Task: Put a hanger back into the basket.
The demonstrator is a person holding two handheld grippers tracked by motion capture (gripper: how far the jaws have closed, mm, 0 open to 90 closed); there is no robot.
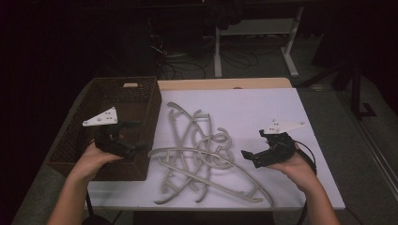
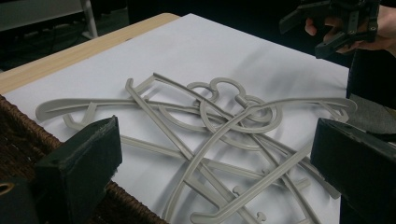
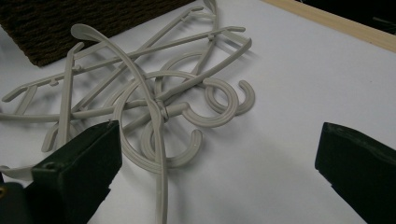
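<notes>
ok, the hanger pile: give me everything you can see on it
The hanger pile is several pale grey hangers, plastic by the look, lying flat and tangled on the white sheet. Thin curved arms cross each other, and the round hooks cluster near the middle. One arm end reaches close to the brown woven basket at the pile's left. Neither gripper touches it; the left gripper and the right gripper flank it, jaws open.
</notes>
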